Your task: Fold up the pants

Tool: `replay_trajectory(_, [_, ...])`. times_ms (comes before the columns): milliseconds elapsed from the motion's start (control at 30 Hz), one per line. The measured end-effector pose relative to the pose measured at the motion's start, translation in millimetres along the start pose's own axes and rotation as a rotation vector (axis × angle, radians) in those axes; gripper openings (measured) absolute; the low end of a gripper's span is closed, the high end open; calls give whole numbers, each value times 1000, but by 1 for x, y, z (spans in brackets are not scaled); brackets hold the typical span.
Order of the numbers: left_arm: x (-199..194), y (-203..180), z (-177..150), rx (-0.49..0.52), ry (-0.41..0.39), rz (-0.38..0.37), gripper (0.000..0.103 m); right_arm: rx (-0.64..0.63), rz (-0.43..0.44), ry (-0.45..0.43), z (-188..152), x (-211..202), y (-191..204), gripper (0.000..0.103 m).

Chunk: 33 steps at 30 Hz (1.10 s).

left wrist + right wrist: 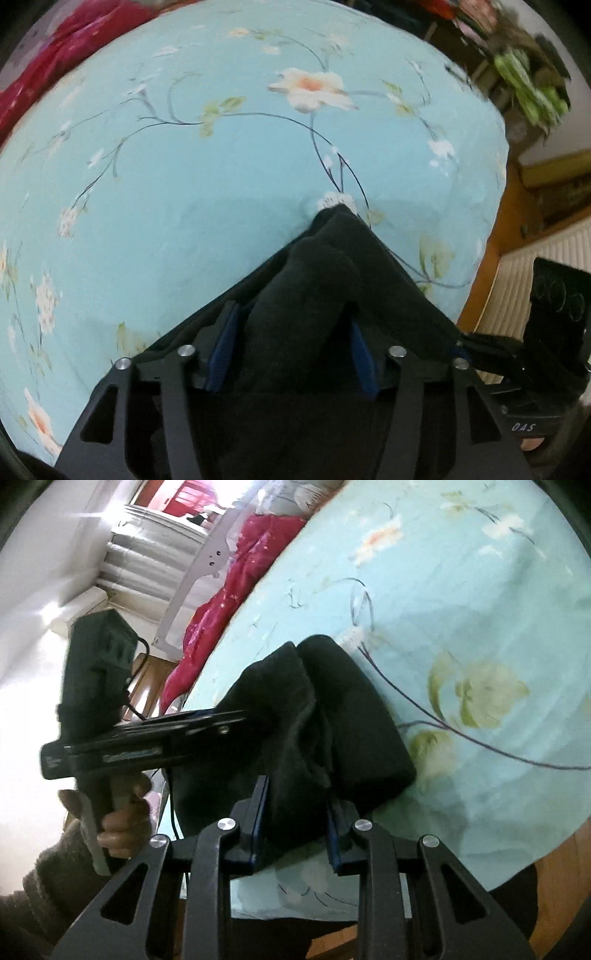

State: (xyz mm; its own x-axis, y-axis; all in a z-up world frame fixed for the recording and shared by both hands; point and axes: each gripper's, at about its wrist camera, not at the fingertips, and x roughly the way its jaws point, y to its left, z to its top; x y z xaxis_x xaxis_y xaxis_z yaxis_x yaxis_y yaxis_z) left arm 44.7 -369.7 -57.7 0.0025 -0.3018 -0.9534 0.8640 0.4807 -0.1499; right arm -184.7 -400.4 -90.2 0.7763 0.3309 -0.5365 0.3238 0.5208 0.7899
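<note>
Lower centre of both frames, the black pants (332,266) are pinched, bunched up, by left gripper (291,354) and right gripper (295,827) over the floral bedsheet (184,177); folding looks barely started.

Soft daylight, blown-out glare at the right view's left (window side); fisheye-bent, blurred edges.

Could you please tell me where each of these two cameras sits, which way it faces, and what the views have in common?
Left wrist: sits on the left hand-held gripper, looking along its fingers across the floral bedsheet; black pants bunched between them.
Right wrist: sits on the right hand-held gripper, facing the bed's edge; shows the person's left hand holding the other hand-held gripper.
Shared: pants, bedsheet, red fabric.
</note>
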Motion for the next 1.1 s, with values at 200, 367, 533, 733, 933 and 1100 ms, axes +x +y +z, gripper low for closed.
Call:
replay_trajectory(200, [-76,49,-36,-199,-125,-52,69,-38,12,-38,12,-35,10,34])
replay_trajectory(367, [-97,96,-101,-408,-202,58,78,-97,36,-21,32,-27,19,49])
replay_trajectory(533, [-51,110,-130,-600,-115,-18,61,-190,-3,63,42,16,29,40])
replay_trajectory(733, [-46,81,-104,-609,-157,73,50,-294,24,-3,71,-15,58,10])
replay_trajectory(933, [-14,88,-104,-622,-125,187,82,-293,-167,125,70,22,18,12])
replay_trajectory(1100, [-69,92,-129,-676,-228,158,70,-302,-145,18,87,-21,41,15])
